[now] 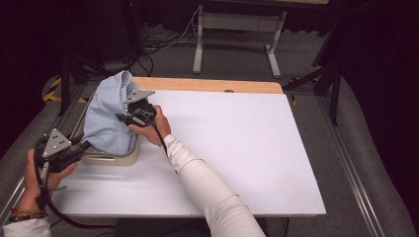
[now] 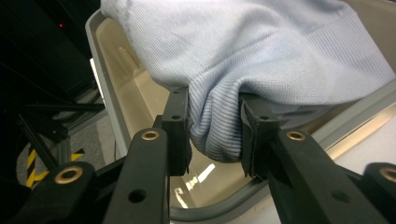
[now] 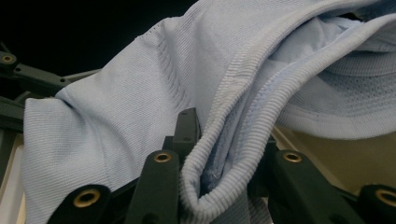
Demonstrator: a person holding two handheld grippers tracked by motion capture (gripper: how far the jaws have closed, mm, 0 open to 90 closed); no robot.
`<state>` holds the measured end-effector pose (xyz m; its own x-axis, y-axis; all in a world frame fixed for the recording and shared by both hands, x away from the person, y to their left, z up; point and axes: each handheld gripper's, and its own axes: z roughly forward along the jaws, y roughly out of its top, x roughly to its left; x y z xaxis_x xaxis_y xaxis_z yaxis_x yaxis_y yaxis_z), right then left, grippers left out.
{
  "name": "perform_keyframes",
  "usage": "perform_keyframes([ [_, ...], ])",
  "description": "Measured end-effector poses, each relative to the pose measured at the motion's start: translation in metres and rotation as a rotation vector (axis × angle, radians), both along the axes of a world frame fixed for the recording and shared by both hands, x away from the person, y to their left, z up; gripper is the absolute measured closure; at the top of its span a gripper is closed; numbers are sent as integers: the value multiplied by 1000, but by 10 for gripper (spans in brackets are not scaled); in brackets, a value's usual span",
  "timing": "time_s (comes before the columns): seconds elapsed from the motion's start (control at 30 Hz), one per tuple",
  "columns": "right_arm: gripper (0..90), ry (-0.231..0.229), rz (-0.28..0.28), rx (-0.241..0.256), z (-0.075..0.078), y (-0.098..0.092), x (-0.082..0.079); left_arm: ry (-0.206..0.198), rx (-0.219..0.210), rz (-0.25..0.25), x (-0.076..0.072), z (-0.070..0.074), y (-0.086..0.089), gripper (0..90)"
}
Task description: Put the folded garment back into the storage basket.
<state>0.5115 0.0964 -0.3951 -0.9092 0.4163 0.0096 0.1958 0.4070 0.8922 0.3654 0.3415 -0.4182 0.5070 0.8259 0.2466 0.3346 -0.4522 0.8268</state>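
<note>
I pinch the light blue shirt [image 1: 106, 118] with my left gripper [image 2: 215, 135], both jaws squeezing a fold. My right gripper [image 3: 219, 158] pinches its ribbed edge. The shirt hangs over a beige tub [image 1: 116, 159] at the left edge of the white table [image 1: 237, 143]. Grey floor [image 1: 237, 59] lies beyond.

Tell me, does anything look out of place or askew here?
Nothing looks damaged or spilled. The light blue garment is bunched up and hangs over the rim of the beige bin, because the left claw and right claw each pinch it.
</note>
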Motion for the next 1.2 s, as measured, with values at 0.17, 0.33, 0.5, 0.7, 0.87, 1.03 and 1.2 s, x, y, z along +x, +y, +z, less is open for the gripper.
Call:
perform_keyframes([
  [0.17, 716, 27, -12, -7, -9, -4, 0, 3, -43, -9, -2, 2, 6, 565],
  [0.33, 716, 50, -12, -12, -14, -6, 1, -36, -131, -26, -7, 10, 13, 498],
  [0.5, 717, 59, 6, -9, -16, -6, 1, -62, -168, 1, -10, 17, 14, 468],
  [0.7, 708, 81, 36, -22, -19, -3, 1, -61, -118, 7, -6, 16, 4, 428],
  [0.87, 646, 101, 45, -45, -22, -4, 1, -55, -95, 17, -2, 15, -2, 407],
  [1.03, 549, 92, 31, -53, -21, -10, -1, -56, -84, 18, 1, 15, -8, 381],
  [1.2, 444, 33, 24, -56, -12, -24, -10, -59, -87, 13, 2, 16, -14, 354],
])
